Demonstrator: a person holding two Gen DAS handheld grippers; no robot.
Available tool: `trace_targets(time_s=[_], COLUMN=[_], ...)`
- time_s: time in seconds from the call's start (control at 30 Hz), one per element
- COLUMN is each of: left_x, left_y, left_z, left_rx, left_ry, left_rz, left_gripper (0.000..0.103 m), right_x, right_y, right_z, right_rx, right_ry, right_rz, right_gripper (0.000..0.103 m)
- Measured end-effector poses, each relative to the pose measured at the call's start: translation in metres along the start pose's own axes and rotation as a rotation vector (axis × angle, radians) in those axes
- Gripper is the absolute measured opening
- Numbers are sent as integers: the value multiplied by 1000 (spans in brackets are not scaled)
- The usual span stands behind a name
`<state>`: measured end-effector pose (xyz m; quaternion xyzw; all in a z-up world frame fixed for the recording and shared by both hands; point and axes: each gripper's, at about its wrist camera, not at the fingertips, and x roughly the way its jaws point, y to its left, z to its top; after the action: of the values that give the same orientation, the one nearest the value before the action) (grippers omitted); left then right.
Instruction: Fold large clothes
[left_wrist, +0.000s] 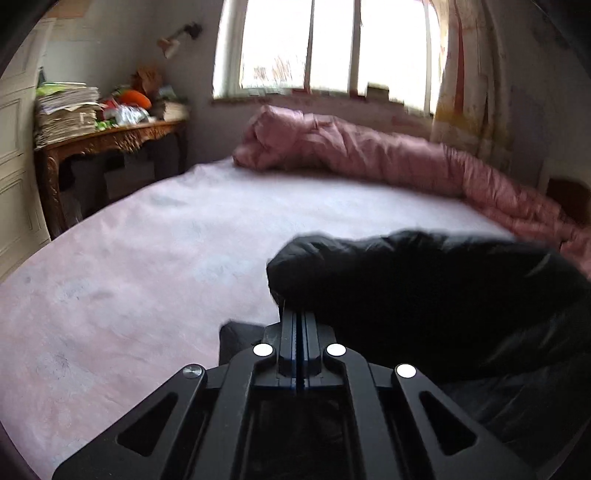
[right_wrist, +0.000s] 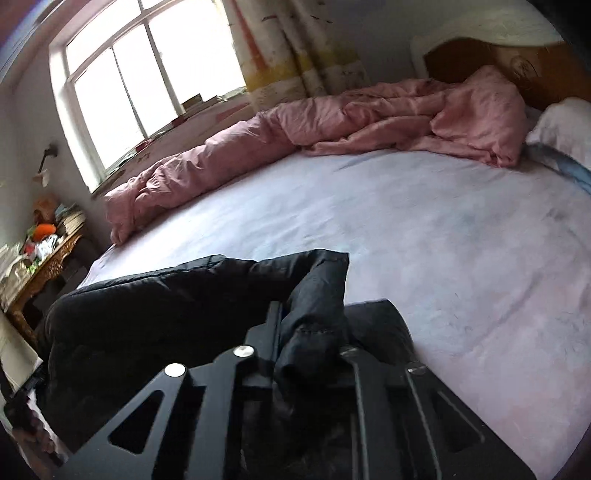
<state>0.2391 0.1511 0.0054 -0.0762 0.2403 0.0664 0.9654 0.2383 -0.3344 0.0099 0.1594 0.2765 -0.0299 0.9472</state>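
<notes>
One black jacket (right_wrist: 192, 295), right jaws pinching its fold, left jaws together, seemingly on its edge.

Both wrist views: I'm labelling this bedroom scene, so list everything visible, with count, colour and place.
Puffy black jacket: one, black, near edge of bed.
Crumpled pink duvet: one, pink, far side of bed below window.
Pale pink bedsheet: one, covering mattress.
White pillow: one, by headboard.
Carved wooden side table: one, brown, left of bed, piled with papers and clutter.
Window: one, white frame, behind bed.
Patterned curtain: one, cream, right of window.
Left gripper: black, shut at jacket's edge.
Right gripper: black, shut on jacket fabric.
</notes>
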Motion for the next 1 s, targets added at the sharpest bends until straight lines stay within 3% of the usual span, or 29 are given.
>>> trace_targets(time_s=[0.13,0.23,0.37,0.53,0.67,0.77,0.8,0.87,0.93,0.97,1.0], left_x=[-29,-20,25,58,57,40,27,-5,-35,-49,-56], left_y=[22,27,13,-3,1,2,2,0,-7,-14,-21], left_z=[10,13,-3,-20,-22,-15,-12,-2,3,5,7], left_rx=[-110,-102,-8,85,68,61,54,43,51,64,78], left_ry=[-125,-75,109,236,238,161,107,-30,-150,-196,-216], left_rz=[-21,54,94,165,158,142,130,75,-2,-53,-101], left_gripper=[1,1,1,1,1,2,8,32,64,70,84], right_x=[-25,-38,9,45,60,52,48,28,8,-8,-24], right_y=[14,16,16,23,12,8,9,15,22,26,31], right_z=[2,7,9,-2,-6,-3,-1,2,4,4,3], right_rx=[-56,-55,-67,-145,-103,-70,-71,-84,-84,-82,-84], right_ry=[-133,-210,-62,31,89,58,40,-29,-86,-138,-192], right_rz=[21,32,-20,-87,-73,-88,-100,-127,-108,-82,-56], right_gripper=[9,9,9,10,15,20,22,31,58,80,88])
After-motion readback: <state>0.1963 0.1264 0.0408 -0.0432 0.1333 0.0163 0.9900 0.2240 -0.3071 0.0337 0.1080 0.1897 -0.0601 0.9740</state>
